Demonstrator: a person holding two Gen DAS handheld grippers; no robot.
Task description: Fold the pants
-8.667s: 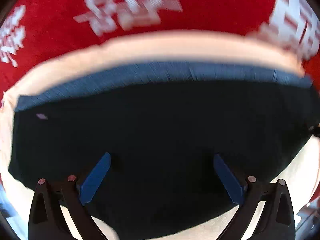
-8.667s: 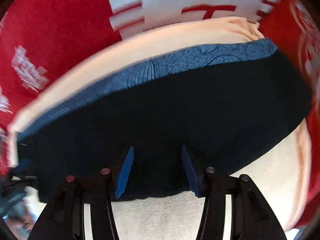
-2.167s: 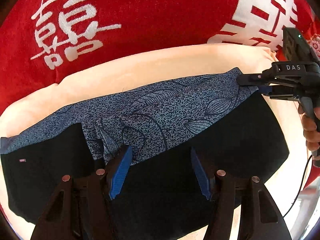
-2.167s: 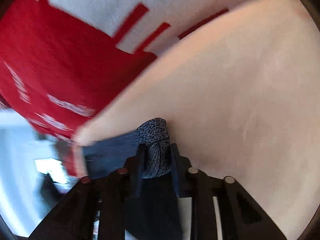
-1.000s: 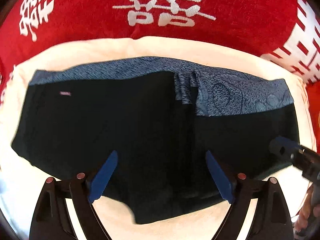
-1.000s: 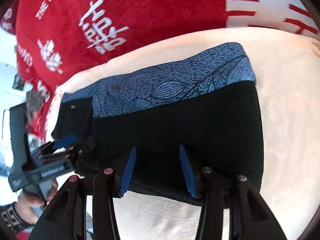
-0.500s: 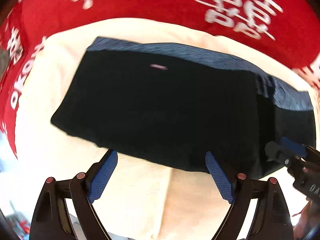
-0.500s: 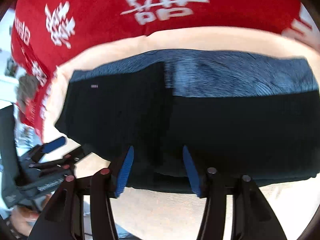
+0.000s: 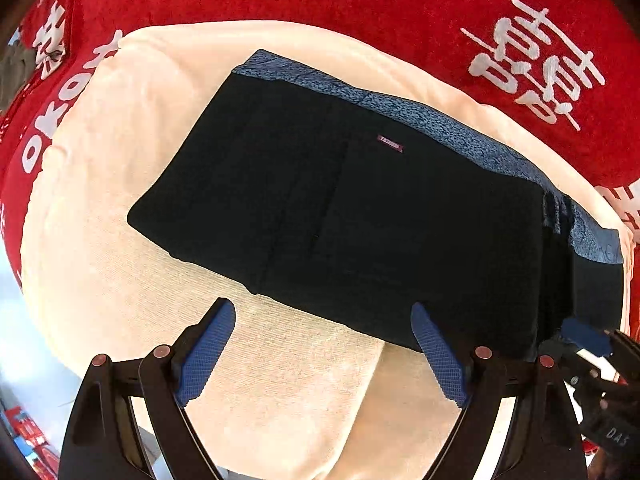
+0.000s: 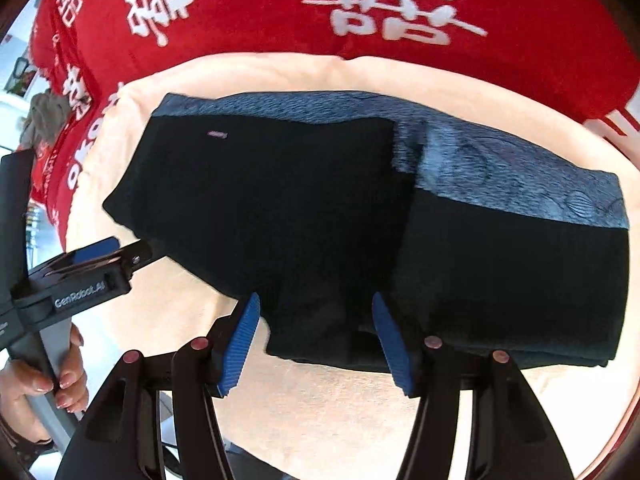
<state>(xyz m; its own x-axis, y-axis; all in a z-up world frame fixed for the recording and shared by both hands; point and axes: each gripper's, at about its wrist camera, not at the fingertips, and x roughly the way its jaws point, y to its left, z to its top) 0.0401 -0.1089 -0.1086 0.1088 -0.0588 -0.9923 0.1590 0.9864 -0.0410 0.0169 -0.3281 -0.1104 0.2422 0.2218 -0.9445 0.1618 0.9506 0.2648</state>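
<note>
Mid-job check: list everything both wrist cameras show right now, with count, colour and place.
pants: one, black with blue patterned waistband, folded, lying on the cream cloth
label: one, small pink, on the pants near the waistband
cream cloth: one, spread under the pants
red cloth: one, red with white characters, beyond the cream cloth
left gripper: one, black with blue pads, open, above the pants' near edge
right gripper: one, black with blue pads, open, jaws just opening, over the near edge
hand: one, gripping the left gripper's handle

Folded black pants (image 9: 360, 216), cream towel (image 9: 304, 384), gaping left gripper (image 9: 324, 356)
</note>
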